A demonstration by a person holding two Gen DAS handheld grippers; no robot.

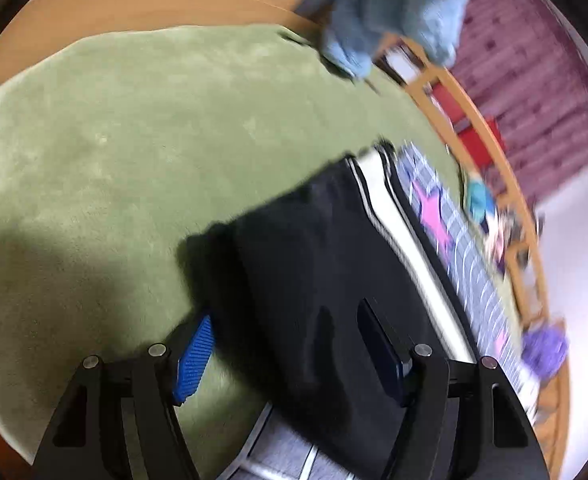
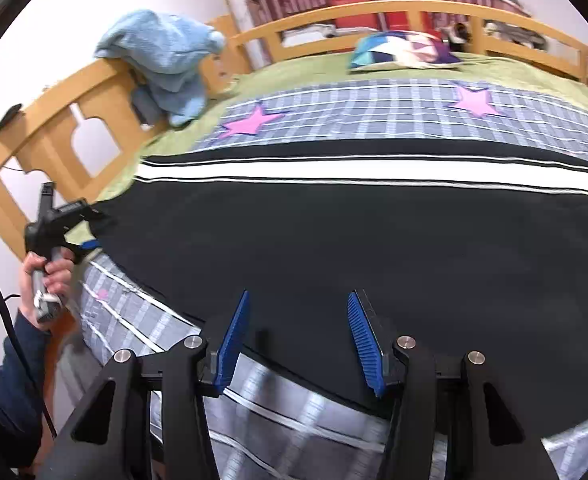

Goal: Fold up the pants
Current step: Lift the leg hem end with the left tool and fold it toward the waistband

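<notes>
Motion blur smears bedding; black pants (image 1: pixel 314 264) hide the left jaws' far tip.

Pants (image 2: pixel 354 240) spread flat across bed (image 2: pixel 285 76), over quilt (image 2: pixel 374 108). Pillow (image 2: pixel 402 50) behind quilt, near rail (image 2: pixel 374 10). Towel (image 2: pixel 161 60) draped on footboard (image 2: pixel 53 128), far left. Left gripper (image 2: pixel 89 226) at pants' left end.

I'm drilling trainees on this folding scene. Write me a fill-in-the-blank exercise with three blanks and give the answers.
1. The black pants carry a ___ stripe along one side.
2. The stars on the checked blanket are ___.
3. The fingers of the right gripper stand ___, with the pants showing between them.

Missing words: white; pink; open
</notes>
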